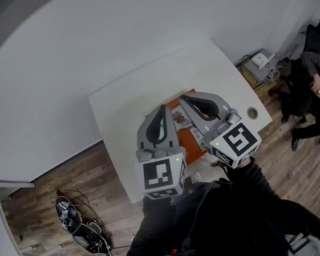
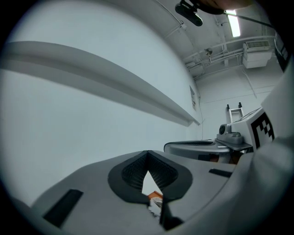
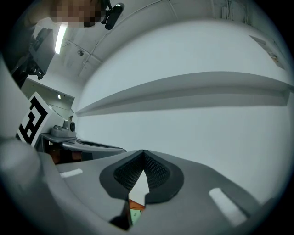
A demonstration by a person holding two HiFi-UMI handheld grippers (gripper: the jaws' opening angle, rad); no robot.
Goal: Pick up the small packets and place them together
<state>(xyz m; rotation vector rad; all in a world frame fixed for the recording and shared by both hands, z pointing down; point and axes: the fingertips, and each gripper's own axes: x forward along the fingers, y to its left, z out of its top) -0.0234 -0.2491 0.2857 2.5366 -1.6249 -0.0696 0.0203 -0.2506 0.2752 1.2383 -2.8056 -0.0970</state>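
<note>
Hovering over the white bench (image 1: pixel 128 102): L gripper (image 1: pixel 162 109) and R gripper (image 1: pixel 184 98), both w/ jaws together, empty. Small printed paper packets (image 1: pixel 179 118) lie on the orange mat (image 1: pixel 190 148) below. Prob light, flimsy, slippery; I'd pinch one by an edge.

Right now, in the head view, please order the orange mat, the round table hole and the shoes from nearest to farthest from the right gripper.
From the right gripper:
1. Orange mat, directly beneath it.
2. Round table hole, to its right.
3. Shoes, floor, far lower left.
</note>
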